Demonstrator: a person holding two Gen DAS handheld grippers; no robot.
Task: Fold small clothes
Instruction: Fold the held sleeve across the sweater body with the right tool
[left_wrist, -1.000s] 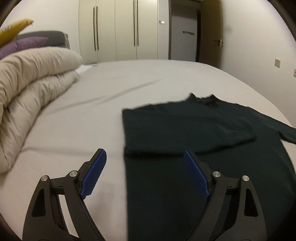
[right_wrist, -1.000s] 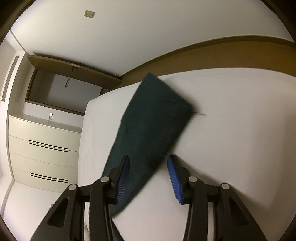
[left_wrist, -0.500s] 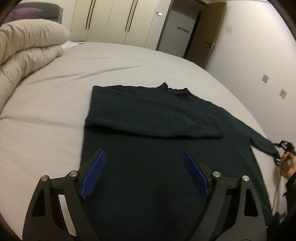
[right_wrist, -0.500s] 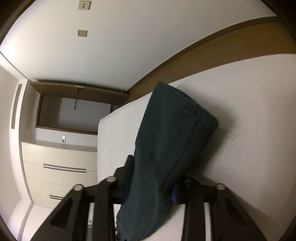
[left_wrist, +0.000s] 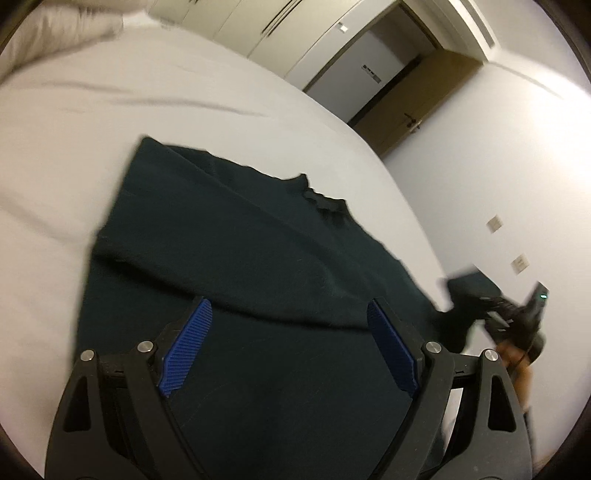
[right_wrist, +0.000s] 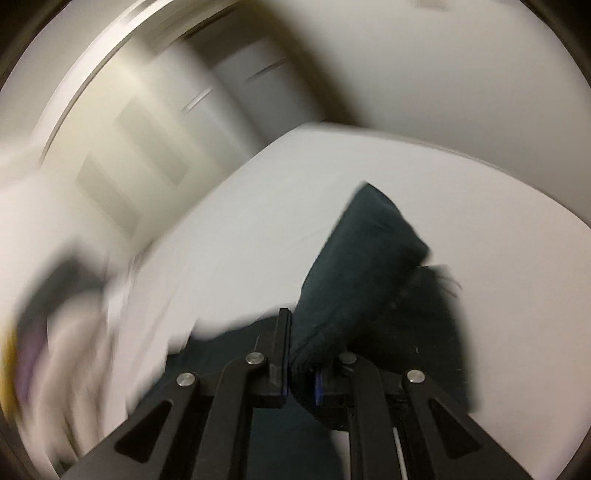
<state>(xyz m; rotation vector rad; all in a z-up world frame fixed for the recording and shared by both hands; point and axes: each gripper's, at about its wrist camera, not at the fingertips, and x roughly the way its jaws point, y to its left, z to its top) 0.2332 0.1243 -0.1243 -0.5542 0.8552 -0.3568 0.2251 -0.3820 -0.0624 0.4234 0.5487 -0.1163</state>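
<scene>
A dark green sweater (left_wrist: 240, 240) lies flat on the white bed (left_wrist: 92, 110), its left sleeve folded across the chest. My left gripper (left_wrist: 287, 306) hovers over the sweater's lower body, jaws wide and still opening, nothing between the blue pads. At the right edge of the left wrist view, my right gripper (left_wrist: 517, 314), held by a hand, grips the other sleeve's cuff (left_wrist: 465, 288). In the blurred right wrist view the sleeve (right_wrist: 369, 258) hangs bunched between the closing jaws of the right gripper (right_wrist: 301, 354), with the pads pressing on it.
A cream duvet (left_wrist: 55, 26) is piled at the bed's far left. Pale wardrobes (left_wrist: 258, 29) and a wooden door (left_wrist: 417, 107) stand beyond the bed. A white wall with sockets (left_wrist: 495, 223) runs along the right side.
The left gripper moved over the sweater and rolled, tilting the view. The right gripper closed on the sleeve, lifted it off the bed and swung round.
</scene>
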